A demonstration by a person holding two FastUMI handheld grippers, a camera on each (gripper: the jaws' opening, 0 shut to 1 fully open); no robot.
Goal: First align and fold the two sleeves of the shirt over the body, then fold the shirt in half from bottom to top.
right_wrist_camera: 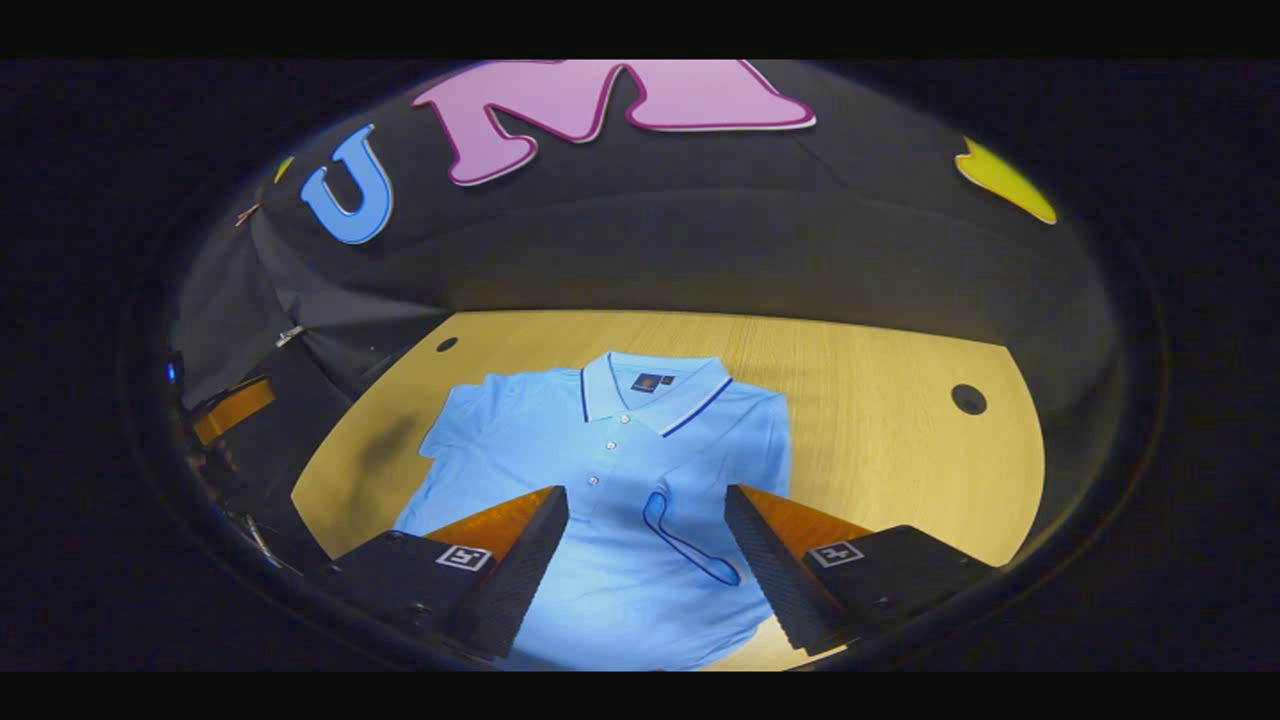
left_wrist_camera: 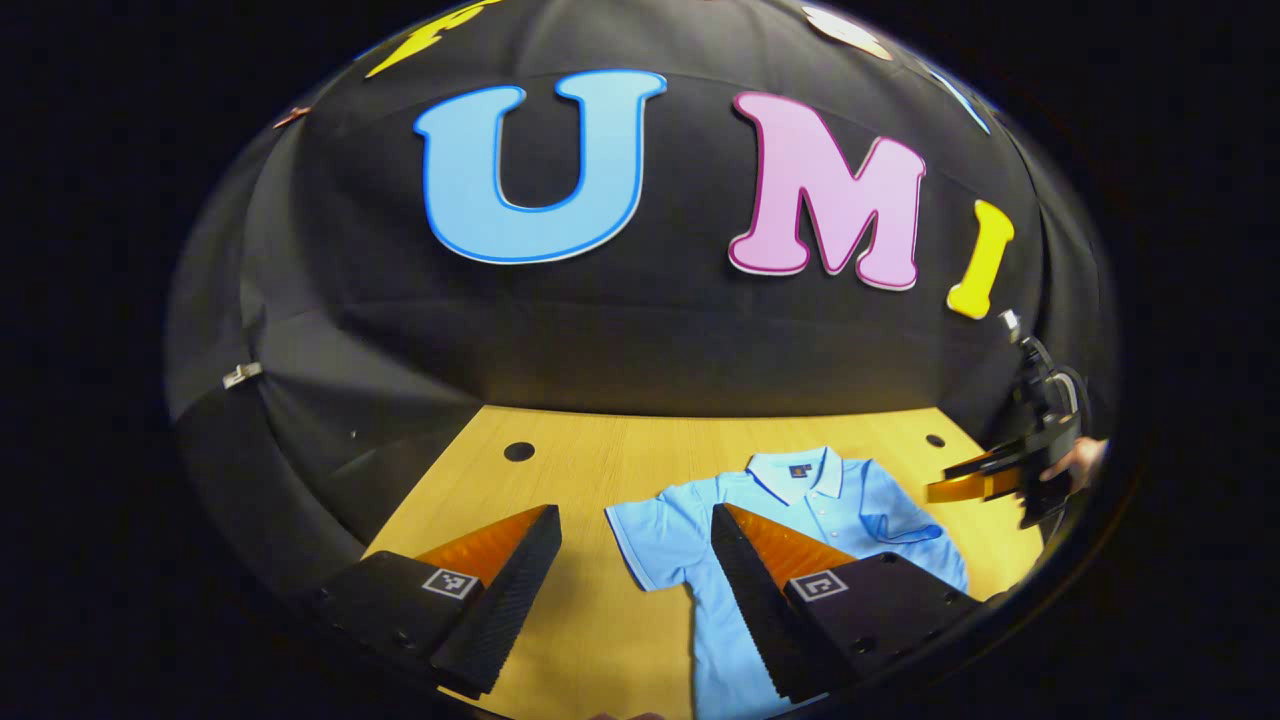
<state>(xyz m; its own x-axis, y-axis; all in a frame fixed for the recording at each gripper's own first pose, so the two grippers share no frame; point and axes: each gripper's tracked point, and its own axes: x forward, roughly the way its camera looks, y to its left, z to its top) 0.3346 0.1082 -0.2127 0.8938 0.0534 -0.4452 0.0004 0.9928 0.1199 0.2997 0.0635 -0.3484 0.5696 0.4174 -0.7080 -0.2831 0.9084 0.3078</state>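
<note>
The shirt [right_wrist_camera: 610,500], a light blue polo, lies flat on the wooden desk [right_wrist_camera: 880,440], collar [right_wrist_camera: 650,385] toward the far edge by the booth wall and hem toward the near edge, so its long axis runs far to near. In the right gripper view, one sleeve [right_wrist_camera: 690,535] is already folded in over the body, its dark-trimmed cuff lying diagonally across the chest; the other sleeve [right_wrist_camera: 465,420] is spread out toward the desk's side. The right gripper [right_wrist_camera: 645,540] hangs above the lower chest, jaws wide, nothing between them. Plenty of bare wood on the folded sleeve's side. The left gripper view adds the open desk beside the spread sleeve [left_wrist_camera: 650,535], and the left gripper [left_wrist_camera: 635,560] hovers over it, jaws wide, empty. That view also catches the right gripper at the desk's far corner, a hand [left_wrist_camera: 1075,462] behind it.
</note>
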